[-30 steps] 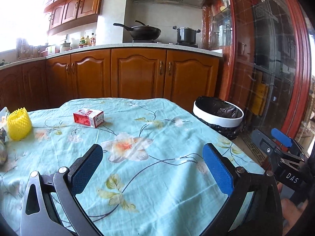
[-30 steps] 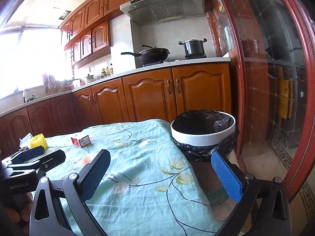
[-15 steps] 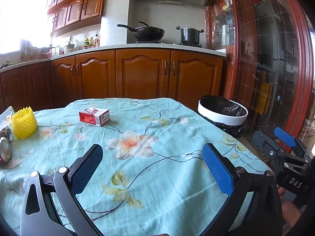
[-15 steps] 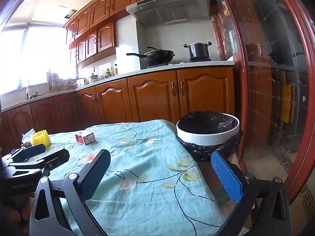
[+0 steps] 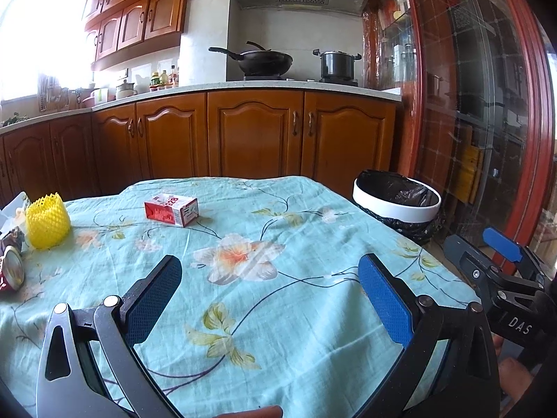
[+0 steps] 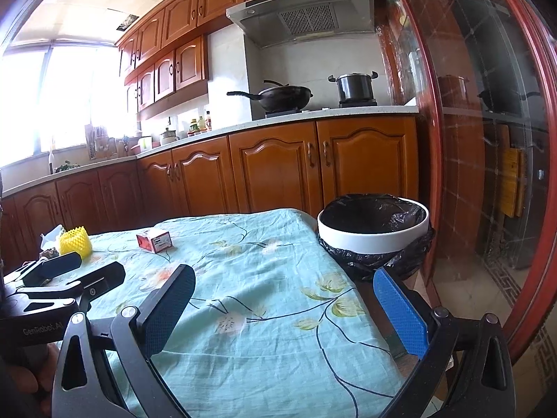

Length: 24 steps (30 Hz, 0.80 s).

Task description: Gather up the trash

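Left wrist view: your left gripper hangs wide and empty over the near half of the cloth. Against the frame from a second back, the carton sits a little nearer mid-frame and a can now shows at the left edge, so the camera has risen or tilted up slightly; no trash has shifted. Judgement: nothing has been collected in this interval. Carton lies flat, far-left on the cloth, long axis running left-right, its white end face turned right and toward you. Yellow net stands upright at the left, open end up, with a wrapper just behind it. Bin stands off the far-right table corner, well apart from all of this.

Right wrist view: your right gripper is also spread wide, holding nothing, aimed at the cloth between carton and bin. Bin liner looks dark; you cannot tell whether it holds anything. Left gripper shows at lower left, clear of the net.
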{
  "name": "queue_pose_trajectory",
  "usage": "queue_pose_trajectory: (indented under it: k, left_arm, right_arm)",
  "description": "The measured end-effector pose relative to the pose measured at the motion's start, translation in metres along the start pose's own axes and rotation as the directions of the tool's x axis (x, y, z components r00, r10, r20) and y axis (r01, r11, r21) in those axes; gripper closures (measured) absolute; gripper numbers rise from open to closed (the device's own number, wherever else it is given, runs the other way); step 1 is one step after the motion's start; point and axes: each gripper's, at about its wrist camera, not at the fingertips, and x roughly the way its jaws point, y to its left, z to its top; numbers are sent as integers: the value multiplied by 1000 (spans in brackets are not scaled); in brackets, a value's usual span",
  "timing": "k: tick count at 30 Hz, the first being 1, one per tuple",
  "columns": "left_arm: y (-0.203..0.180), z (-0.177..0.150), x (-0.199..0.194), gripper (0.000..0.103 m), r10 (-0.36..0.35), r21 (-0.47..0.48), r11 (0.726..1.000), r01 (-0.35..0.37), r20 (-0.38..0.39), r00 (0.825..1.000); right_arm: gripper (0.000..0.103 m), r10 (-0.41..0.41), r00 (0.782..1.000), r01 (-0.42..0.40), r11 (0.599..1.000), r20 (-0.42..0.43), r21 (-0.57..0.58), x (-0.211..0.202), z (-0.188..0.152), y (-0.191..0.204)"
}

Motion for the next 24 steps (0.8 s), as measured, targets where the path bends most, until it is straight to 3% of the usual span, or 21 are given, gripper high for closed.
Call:
queue_pose_trajectory:
  k: [24]
  left_arm:
    - [0, 0, 0, 0, 4, -1, 1000, -4, -9, 1000]
  right_arm:
    - [0, 17, 1000, -17, 1000, 7, 21, -3, 1, -1]
